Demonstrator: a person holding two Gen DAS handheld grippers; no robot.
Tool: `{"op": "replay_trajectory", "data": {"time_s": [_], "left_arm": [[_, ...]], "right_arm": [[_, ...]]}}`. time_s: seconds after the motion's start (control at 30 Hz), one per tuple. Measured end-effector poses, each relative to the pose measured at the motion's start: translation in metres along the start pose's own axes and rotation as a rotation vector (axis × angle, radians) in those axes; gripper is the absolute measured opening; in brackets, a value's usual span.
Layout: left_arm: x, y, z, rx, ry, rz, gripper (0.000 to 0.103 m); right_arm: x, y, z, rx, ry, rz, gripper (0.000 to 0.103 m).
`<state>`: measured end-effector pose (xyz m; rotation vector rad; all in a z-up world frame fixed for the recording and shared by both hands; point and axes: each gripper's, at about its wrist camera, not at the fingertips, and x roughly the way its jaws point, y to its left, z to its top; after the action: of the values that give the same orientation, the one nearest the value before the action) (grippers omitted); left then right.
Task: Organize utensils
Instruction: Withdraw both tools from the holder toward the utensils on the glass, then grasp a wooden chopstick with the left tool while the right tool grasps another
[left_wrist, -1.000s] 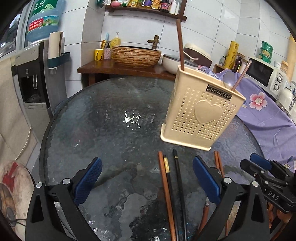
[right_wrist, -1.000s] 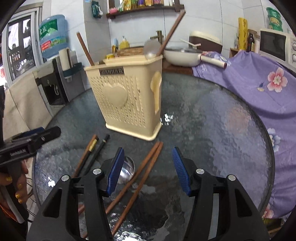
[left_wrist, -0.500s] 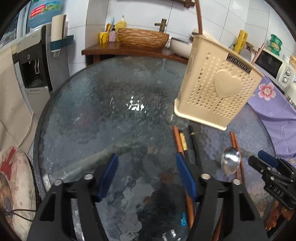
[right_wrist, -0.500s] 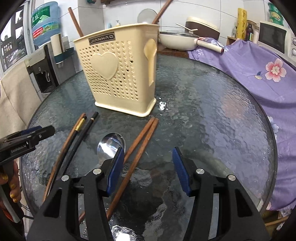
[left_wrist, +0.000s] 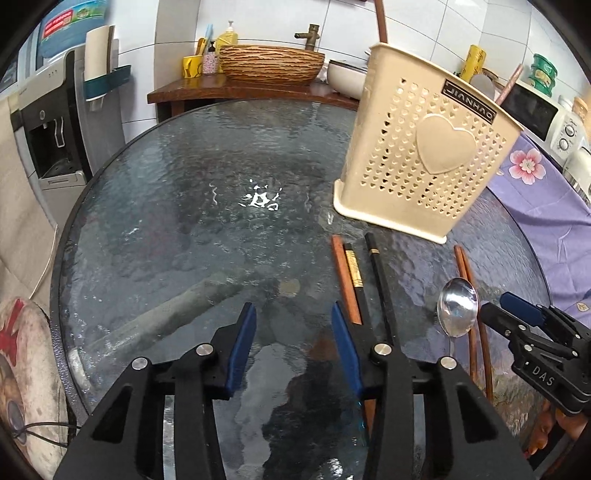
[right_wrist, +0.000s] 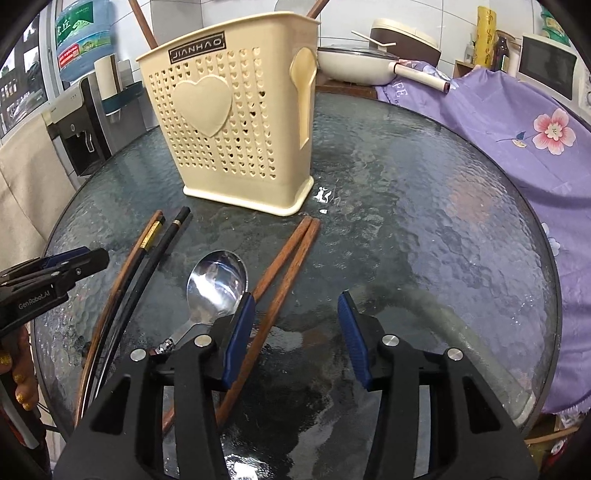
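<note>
A cream perforated utensil holder stands on the round glass table, with a few utensils standing in it. In front of it lie a brown chopstick and two black ones, a steel spoon and a pair of brown chopsticks. My left gripper is open and empty, just left of the brown and black chopsticks. My right gripper is open and empty, its left finger just past the brown pair, beside the spoon.
A purple flowered cloth hangs at the table's right. Behind are a wooden shelf with a woven basket, a white pot, a water dispenser and a microwave.
Both grippers have lowered and pulled back toward the near table edge. The left gripper's jaws have narrowed. The spoon bowl now shows fully beside the right gripper's left finger.
</note>
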<state>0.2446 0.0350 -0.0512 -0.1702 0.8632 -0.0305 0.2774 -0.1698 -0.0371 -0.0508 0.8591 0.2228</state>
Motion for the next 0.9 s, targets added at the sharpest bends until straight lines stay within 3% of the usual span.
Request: {"op": "replay_trajectory", "data": {"time_s": [0.33,0.67,0.9], "left_arm": [[0.004,-0.015,-0.005,0.033,0.019,-0.047,0.041],[0.006,-0.024,-0.005,0.098,0.014,0.004,0.037],[0.006,-0.010,0.001,0.074,0.028,0.014,0.036]], "right_arm": [[0.004,0.003,-0.004,0.007,0.014,0.001,0.047],[0.007,0.005,-0.005,-0.010,0.019,-0.027,0.046],[0.006,-0.005,-0.003,0.000,0.029,-0.022,0.043]]}}
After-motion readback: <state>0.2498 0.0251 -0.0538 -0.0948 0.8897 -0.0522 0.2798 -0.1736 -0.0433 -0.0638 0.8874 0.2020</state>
